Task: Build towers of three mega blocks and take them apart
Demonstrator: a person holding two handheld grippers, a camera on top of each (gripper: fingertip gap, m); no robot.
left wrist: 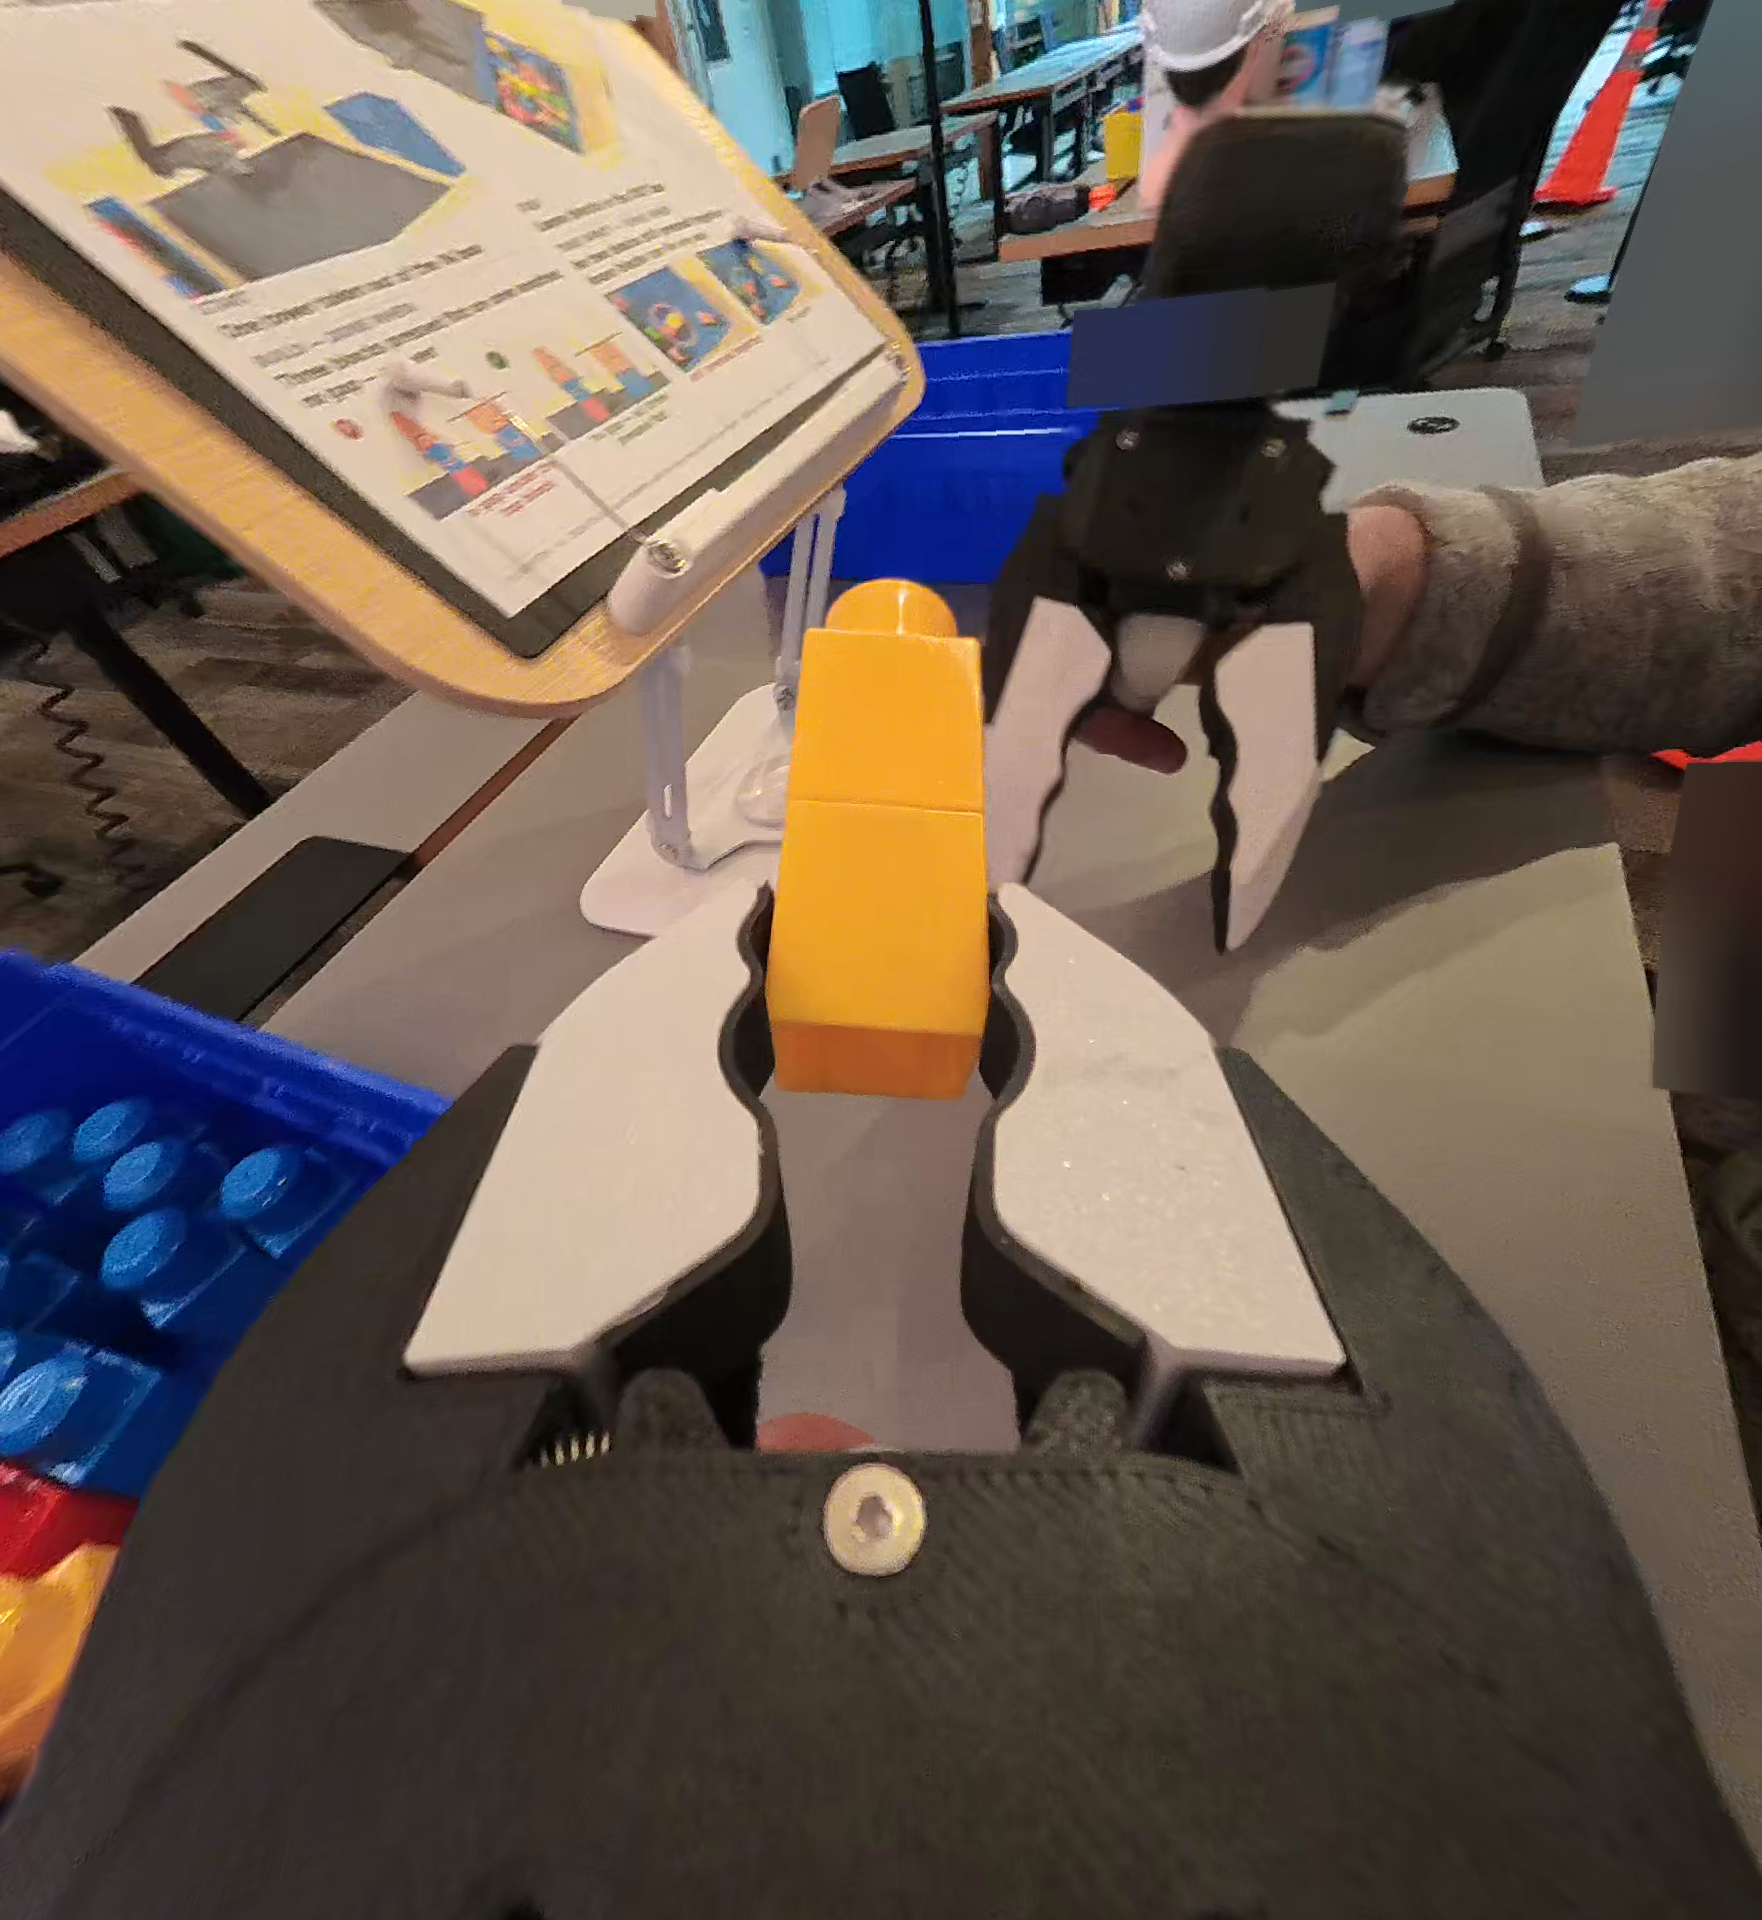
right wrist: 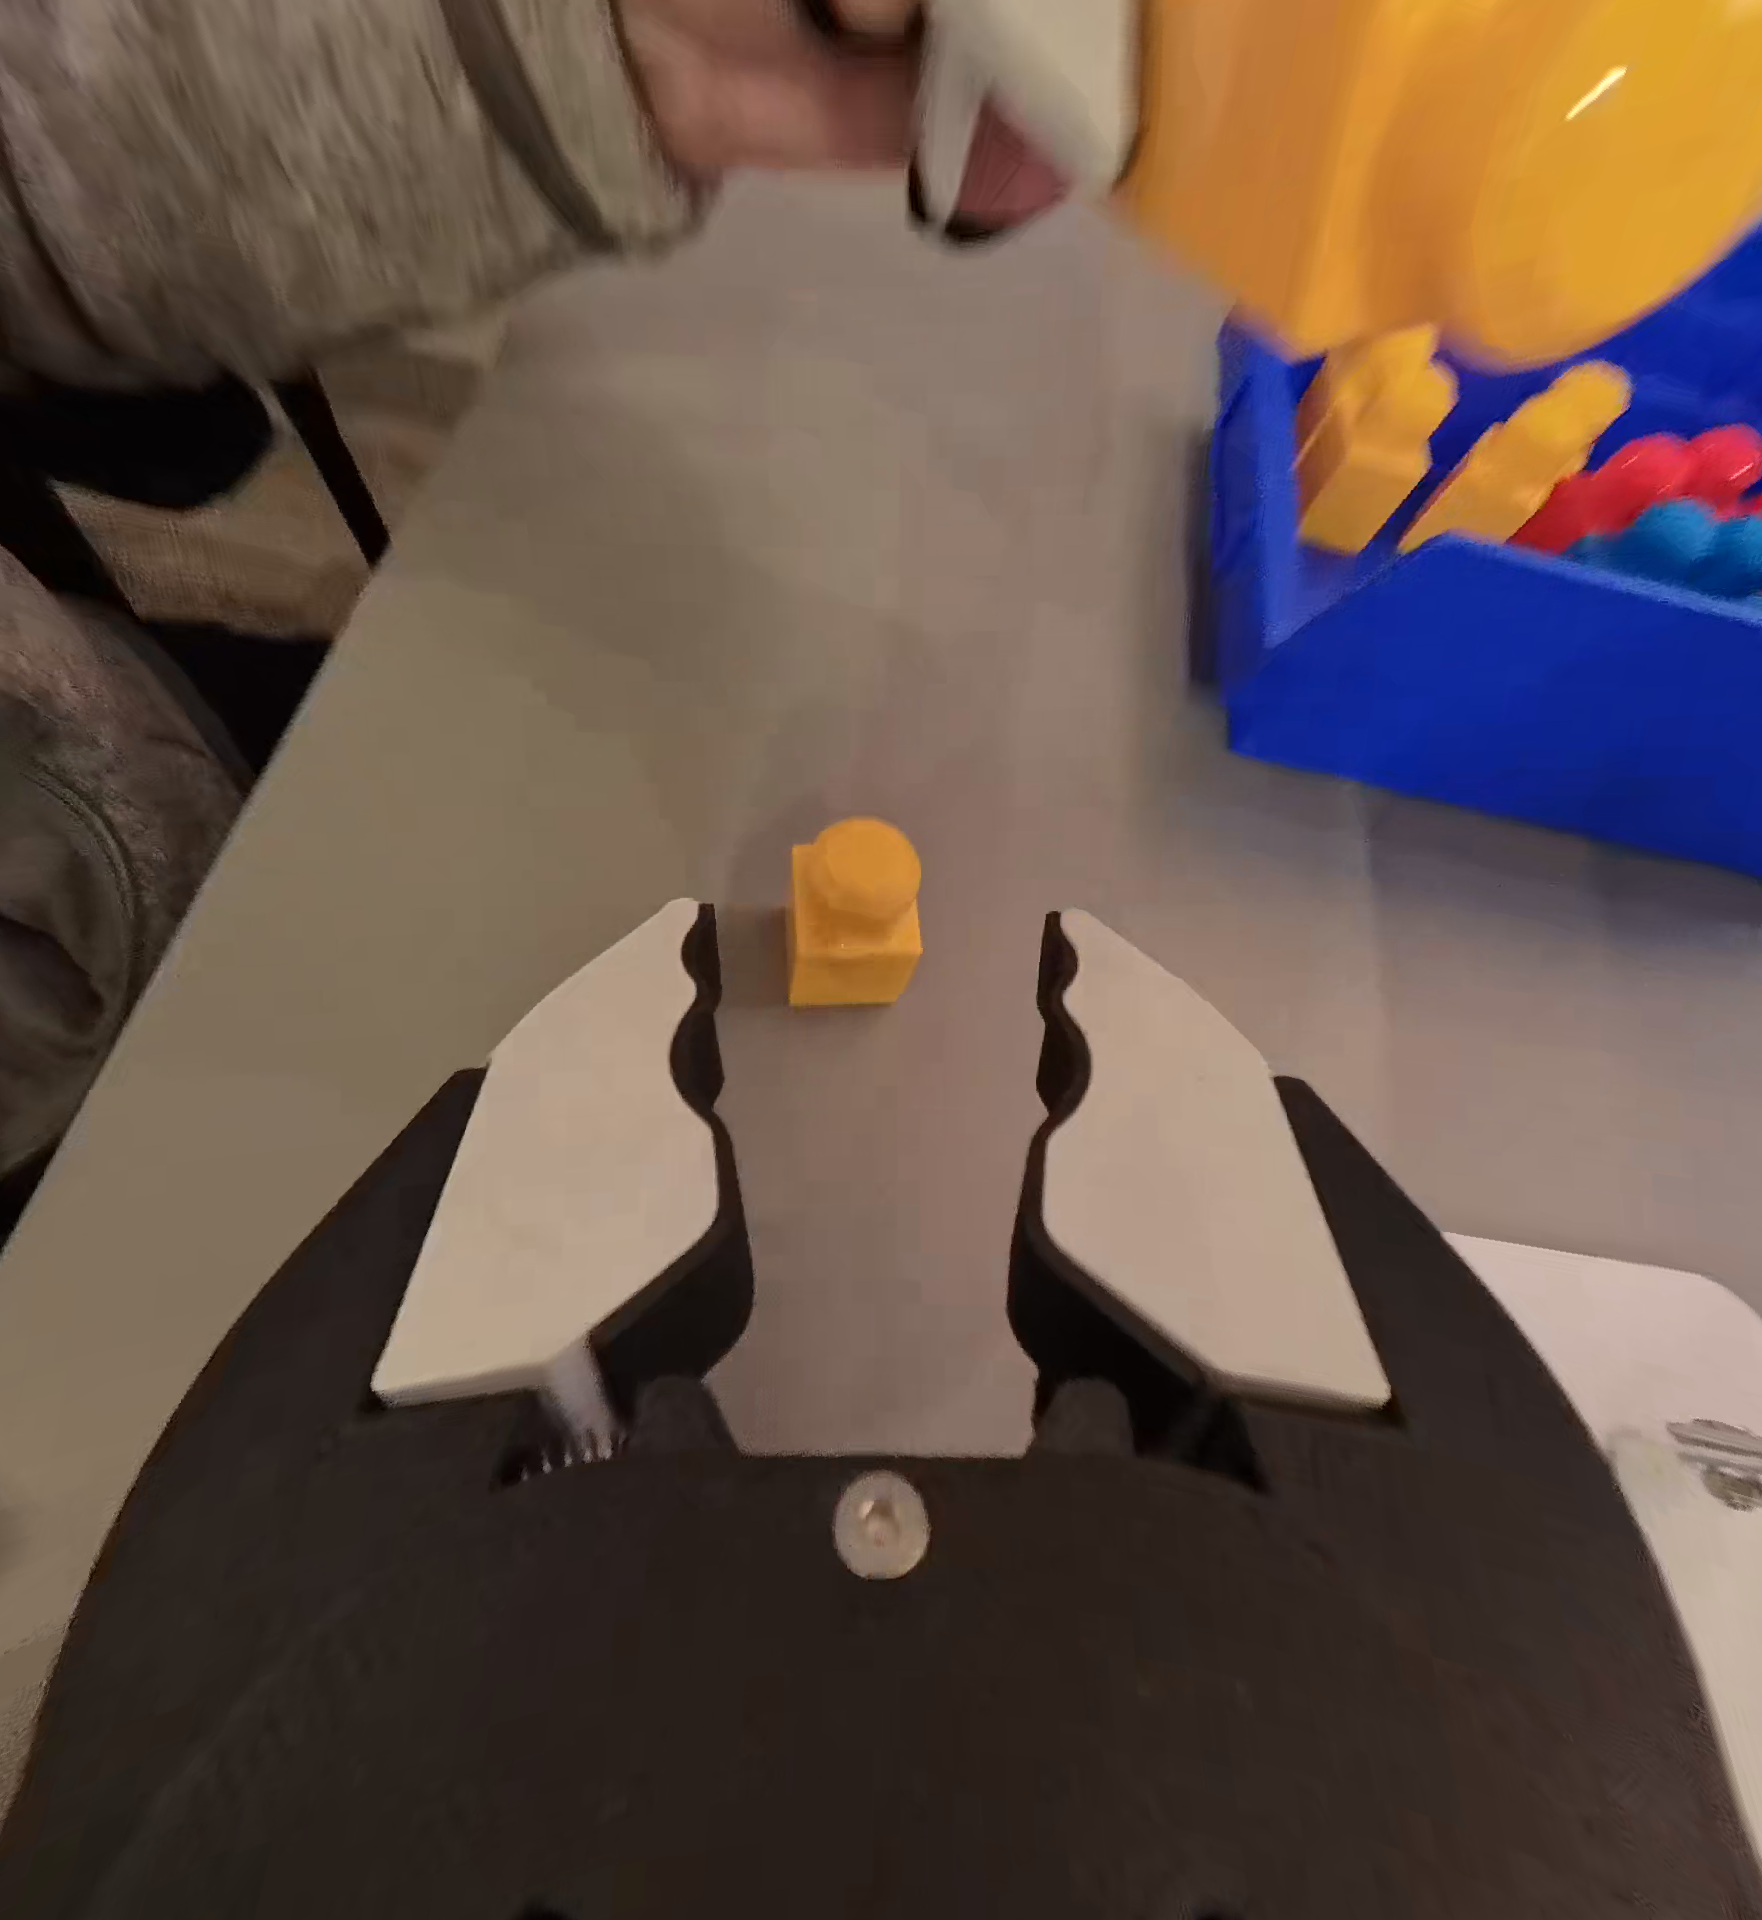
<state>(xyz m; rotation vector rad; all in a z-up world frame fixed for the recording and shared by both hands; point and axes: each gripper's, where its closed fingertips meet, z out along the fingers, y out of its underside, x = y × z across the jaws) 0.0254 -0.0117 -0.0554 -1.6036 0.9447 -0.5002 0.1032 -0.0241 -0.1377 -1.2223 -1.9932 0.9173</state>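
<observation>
While blur smears the bin [right wrist: 1479, 707], the left claw [left wrist: 877, 997] grips yellow blocks [left wrist: 882, 831].

Soft indoor light; right wrist view motion-blurred; fisheye edges.

two-block stack [left wrist: 882, 831] between left gripper [left wrist: 877, 997] fingers, at 12 o'clock | right gripper [left wrist: 1157, 790] just beside stack at 2 o'clock | bin of blocks [left wrist: 129, 1195] at 8 o'clock | document stand [left wrist: 420, 343] at 10 o'clock | single block [right wrist: 853, 920] on table [right wrist: 648, 623], ahead of right gripper's fingertips
</observation>
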